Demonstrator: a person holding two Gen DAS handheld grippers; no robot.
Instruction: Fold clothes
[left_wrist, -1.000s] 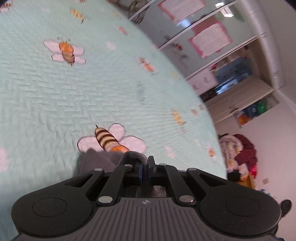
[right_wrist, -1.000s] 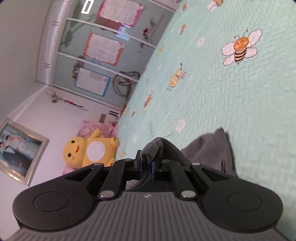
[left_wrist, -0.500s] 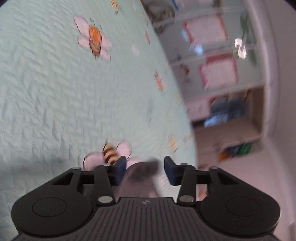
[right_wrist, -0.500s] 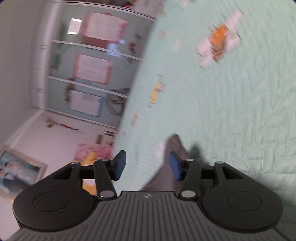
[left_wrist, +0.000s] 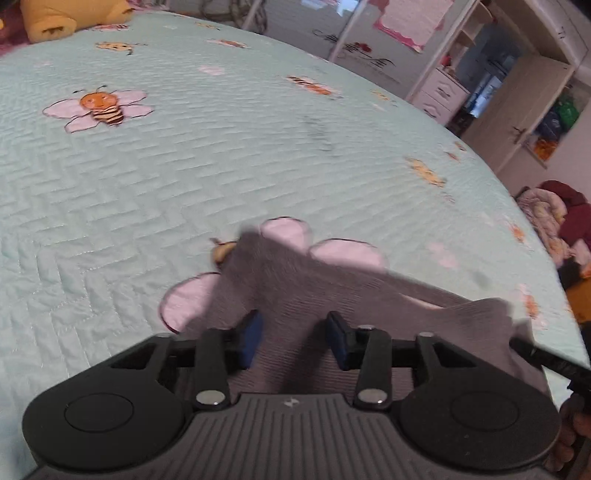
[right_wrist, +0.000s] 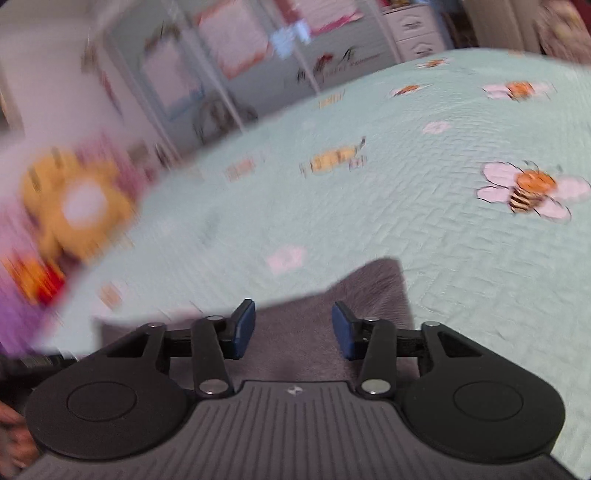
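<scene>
Holding both grippers with jaws apart and gripping nothing, I see the left gripper (left_wrist: 293, 341) and the right gripper (right_wrist: 293, 330) poised over the grey garment (left_wrist: 332, 295), which lies flat on the near part of the mint bee-print bedspread (left_wrist: 184, 166), covering part of a printed bee (left_wrist: 221, 253). Far left, a yellow plush toy (right_wrist: 77, 206) sits blurred. Far right, an open cupboard (left_wrist: 554, 122) holds coloured items I cannot identify.

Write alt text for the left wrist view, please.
The open left gripper hovers over a grey garment lying on a mint-green quilt printed with bees. A yellow plush toy lies at the far edge, with cabinets behind.
</scene>
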